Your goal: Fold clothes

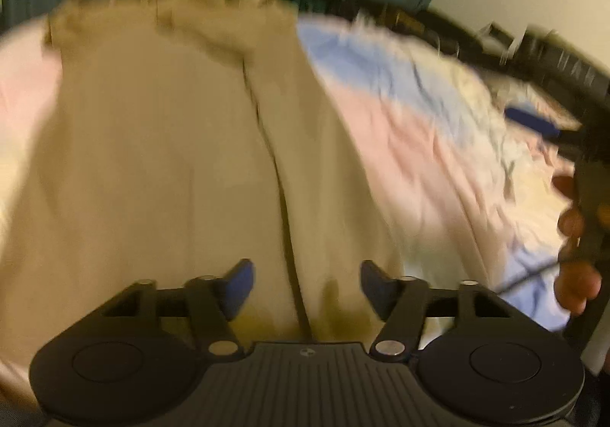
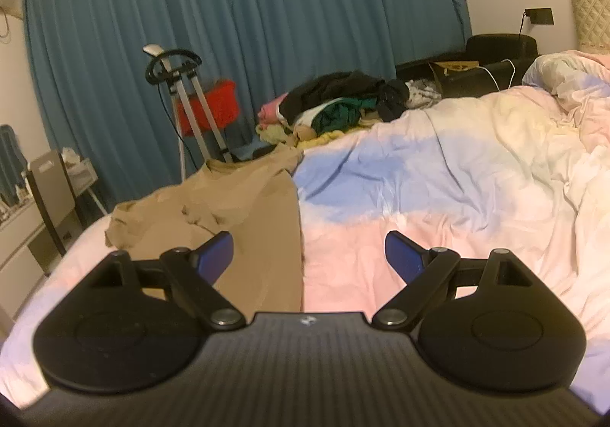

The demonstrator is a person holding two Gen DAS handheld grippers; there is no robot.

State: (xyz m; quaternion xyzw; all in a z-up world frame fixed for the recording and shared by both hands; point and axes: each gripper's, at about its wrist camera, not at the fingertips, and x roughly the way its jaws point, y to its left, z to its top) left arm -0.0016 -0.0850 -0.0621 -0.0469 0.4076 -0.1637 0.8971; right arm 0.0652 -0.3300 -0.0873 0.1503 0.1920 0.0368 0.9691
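Note:
A tan garment [image 1: 152, 160] lies spread flat on the bed, with a lengthwise fold line down its middle; the left wrist view is blurred. My left gripper [image 1: 307, 284] hovers just above its near end, open, with nothing between the blue pads [image 1: 240, 286]. In the right wrist view the same tan garment [image 2: 236, 206] lies at the left of the bed, crumpled at its far end. My right gripper [image 2: 309, 255] is open over the garment's right edge and the pink part of the bedcover, holding nothing.
The bed carries a pink, blue and white bedcover [image 2: 438, 175]. A pile of dark and coloured clothes [image 2: 335, 103] lies at its far edge. A metal stand [image 2: 187, 99] and teal curtain [image 2: 267, 7] stand behind. A hand [image 1: 572, 236] holding the other gripper shows at right.

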